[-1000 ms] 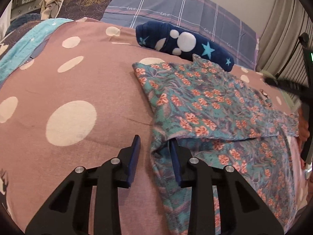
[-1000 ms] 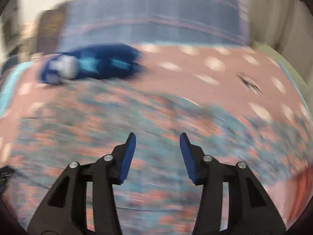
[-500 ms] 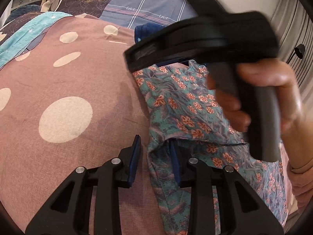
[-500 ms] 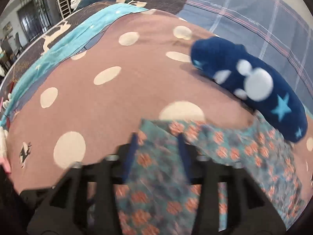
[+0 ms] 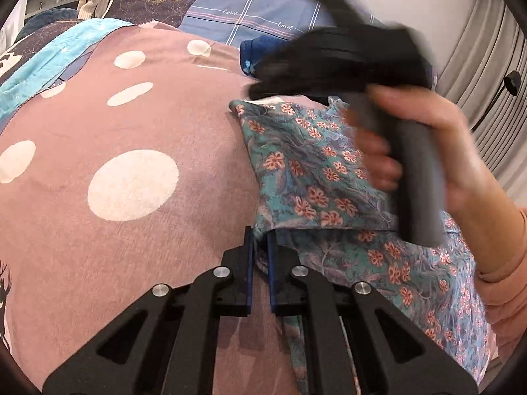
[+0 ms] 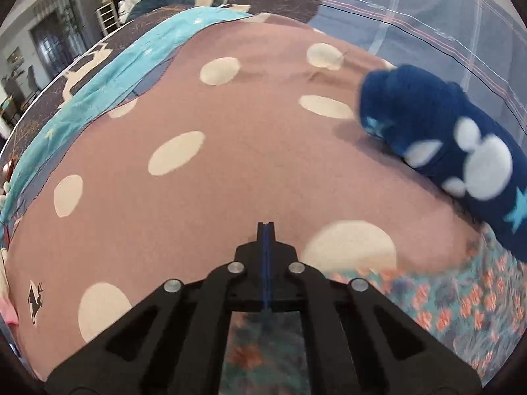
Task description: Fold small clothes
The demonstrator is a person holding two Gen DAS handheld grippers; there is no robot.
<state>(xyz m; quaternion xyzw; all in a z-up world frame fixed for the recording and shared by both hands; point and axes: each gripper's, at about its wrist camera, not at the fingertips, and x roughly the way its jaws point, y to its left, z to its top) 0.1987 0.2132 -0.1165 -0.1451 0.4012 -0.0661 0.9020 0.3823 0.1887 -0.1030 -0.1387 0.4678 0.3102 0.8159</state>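
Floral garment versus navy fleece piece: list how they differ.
The floral garment is thin, teal with orange flowers; the navy fleece piece is thick, dark blue with white mouse shapes and stars. The floral garment lies spread flat, one layer folded over; the navy fleece piece sits bunched up. Both rest on the dotted pink blanket.

Left wrist view: rides behind left gripper (image 5: 260, 247), close above bed (image 5: 98, 247), tilted down, facing pillows at far end. Right wrist view: behind right gripper (image 6: 265, 230), lower and closer to bed (image 6: 230, 171), steeper downward tilt, facing far left corner of bed and room beyond. Shared: dotted cover, floral garment (image 5: 313, 171) (image 6: 461, 302), navy fleece item (image 5: 250, 52) (image 6: 461, 138), plaid pillow (image 5: 250, 10) (image 6: 428, 16). Left view also catches right gripper body and hand (image 5: 438, 151).
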